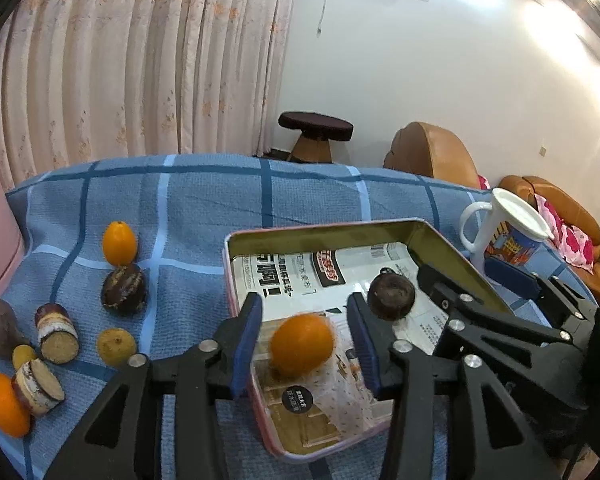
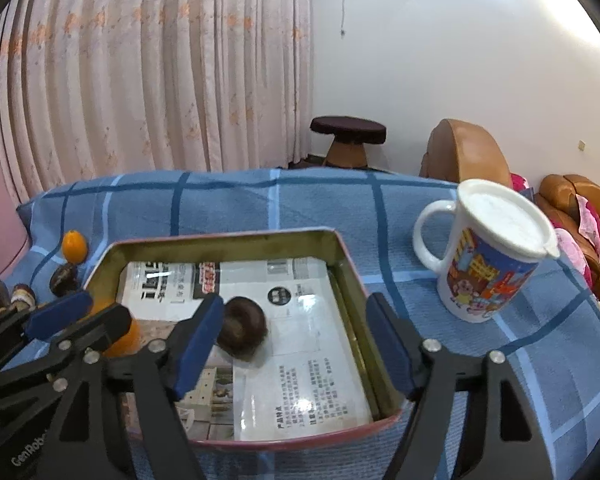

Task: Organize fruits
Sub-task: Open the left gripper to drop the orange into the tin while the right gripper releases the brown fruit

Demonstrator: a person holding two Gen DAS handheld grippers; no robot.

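A pink-sided tin tray (image 1: 320,228), lined with printed paper, sits on the blue checked cloth. My left gripper (image 1: 304,308) is open over the tray's near left corner. A blurred orange (image 1: 302,344) lies between its blue pads, with a gap on each side. A dark round fruit (image 1: 392,296) rests in the tray further right. In the right wrist view my right gripper (image 2: 295,304) stands wide open over the tray (image 2: 220,238), holding nothing. The dark fruit (image 2: 242,332) lies just beside its left finger (image 2: 198,344).
On the cloth left of the tray lie an oval orange fruit (image 1: 119,242), a dark fruit (image 1: 124,288), a yellowish fruit (image 1: 116,346), another orange (image 1: 6,404) and cut brown pieces (image 1: 58,332). A lidded white mug (image 2: 488,252) stands right of the tray.
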